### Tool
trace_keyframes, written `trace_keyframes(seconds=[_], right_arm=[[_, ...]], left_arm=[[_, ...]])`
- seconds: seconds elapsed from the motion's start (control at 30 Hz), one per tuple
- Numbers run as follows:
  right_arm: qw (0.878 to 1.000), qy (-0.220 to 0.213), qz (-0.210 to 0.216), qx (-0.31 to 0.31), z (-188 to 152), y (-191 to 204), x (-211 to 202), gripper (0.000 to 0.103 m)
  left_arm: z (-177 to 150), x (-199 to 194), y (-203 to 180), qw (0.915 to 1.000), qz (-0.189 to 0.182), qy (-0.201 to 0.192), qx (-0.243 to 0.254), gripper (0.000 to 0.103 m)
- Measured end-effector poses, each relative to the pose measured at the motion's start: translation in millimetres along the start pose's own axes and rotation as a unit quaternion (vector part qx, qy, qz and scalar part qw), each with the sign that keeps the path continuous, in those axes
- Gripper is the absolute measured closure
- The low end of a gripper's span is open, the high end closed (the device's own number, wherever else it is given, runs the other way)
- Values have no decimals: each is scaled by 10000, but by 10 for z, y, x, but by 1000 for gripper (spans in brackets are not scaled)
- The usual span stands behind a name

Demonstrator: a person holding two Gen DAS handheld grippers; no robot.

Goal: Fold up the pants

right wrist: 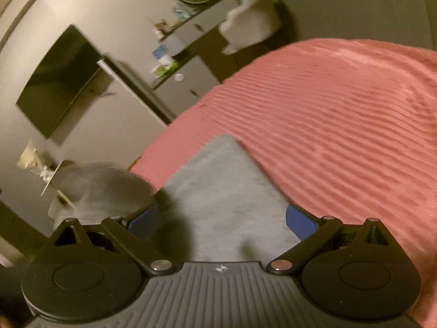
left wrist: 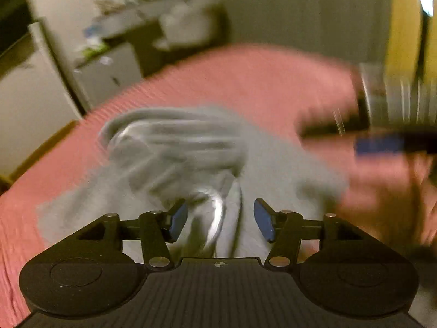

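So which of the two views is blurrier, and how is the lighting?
Left wrist view: heavy motion smear over the pants and the other tool. Right wrist view: sharper, bedspread ribs crisp, edges slightly soft. Both dim, warm-tinted, fisheye-bent.

Grey pants (left wrist: 169,147) motion-blurred, folds unreadable

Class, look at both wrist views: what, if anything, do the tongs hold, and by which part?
Nothing. Both the left tongs and the right tongs stand open above the grey pants, with no fabric pinched.
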State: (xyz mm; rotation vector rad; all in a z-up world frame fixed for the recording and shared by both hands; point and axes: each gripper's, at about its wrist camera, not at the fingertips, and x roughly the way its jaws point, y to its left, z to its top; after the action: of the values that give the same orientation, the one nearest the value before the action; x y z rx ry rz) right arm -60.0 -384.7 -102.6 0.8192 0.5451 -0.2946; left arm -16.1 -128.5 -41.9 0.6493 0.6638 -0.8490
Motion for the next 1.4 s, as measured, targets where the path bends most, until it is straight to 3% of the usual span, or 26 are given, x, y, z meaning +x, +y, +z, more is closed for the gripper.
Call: trace_keyframes(seconds=[0.07, 0.13, 0.2, 0.33, 0.47, 0.73, 0.83, 0.9, 0.97, 1.07, 1.13, 1.17, 1.23, 1.27, 1.3, 1.33, 1.4], right_arm=[[9999, 105, 16, 19, -12, -77, 5, 3], [9998, 189, 72, -17, -18, -124, 36, 3], [9996, 261, 104, -13, -33, -134, 102, 3], [9982, 448, 409, -45, -42, -37, 280, 3], [9957, 624, 641, -221, -33, 217, 551, 3], [9946, 957, 397, -15, 9, 422, 1056, 5], [9944, 996, 343, 18, -28, 424, 1199, 20], [9953, 947, 214, -45, -60, 426, 1211, 46], [9955, 892, 318, -58, -98, 417, 1137, 57], [9961, 727, 491, -132, -137, 423, 1023, 59], [9961, 774, 413, -123, -140, 428, 1092, 51], [9951, 883, 456, -7, -142, 403, 1155, 42], [9944, 898, 537, 117, -91, 393, 1272, 38], [9945, 906, 509, 92, -80, 418, 1292, 41], [9950, 888, 462, -2, -75, 458, 1286, 62], [9947, 845, 579, -90, -67, 510, 1257, 73], [9960, 539, 686, -214, -55, 627, 1081, 81]], left_arm=[[-113, 75, -219, 9996, 0, 84, 284, 44], [-223, -46, -260, 9993, -127, -38, 361, 30], [-266, -154, -114, 9997, -148, -83, 187, 21], [-459, -418, 143, 9995, -16, -68, -304, 14], [-571, -393, 248, 9980, 234, 124, -573, 14], [-728, -452, 363, 9965, -46, 25, -830, 13], [-775, -438, 423, 9959, -162, -46, -893, 13], [-789, -437, 458, 9953, -225, -76, -937, 13], [-792, -416, 475, 9945, -302, -106, -1000, 11], [-804, -404, 505, 9934, -381, -89, -1075, 9], [-801, -387, 507, 9934, -388, -83, -1075, 9], [-802, -380, 504, 9934, -392, -85, -1071, 9], [-807, -398, 500, 9932, -408, -100, -1083, 9], [-812, -401, 503, 9930, -410, -104, -1102, 9], [-816, -411, 505, 9926, -414, -99, -1133, 9], [-818, -429, 518, 9922, -416, -91, -1175, 9], [-820, -475, 562, 9907, -432, -88, -1286, 9]])
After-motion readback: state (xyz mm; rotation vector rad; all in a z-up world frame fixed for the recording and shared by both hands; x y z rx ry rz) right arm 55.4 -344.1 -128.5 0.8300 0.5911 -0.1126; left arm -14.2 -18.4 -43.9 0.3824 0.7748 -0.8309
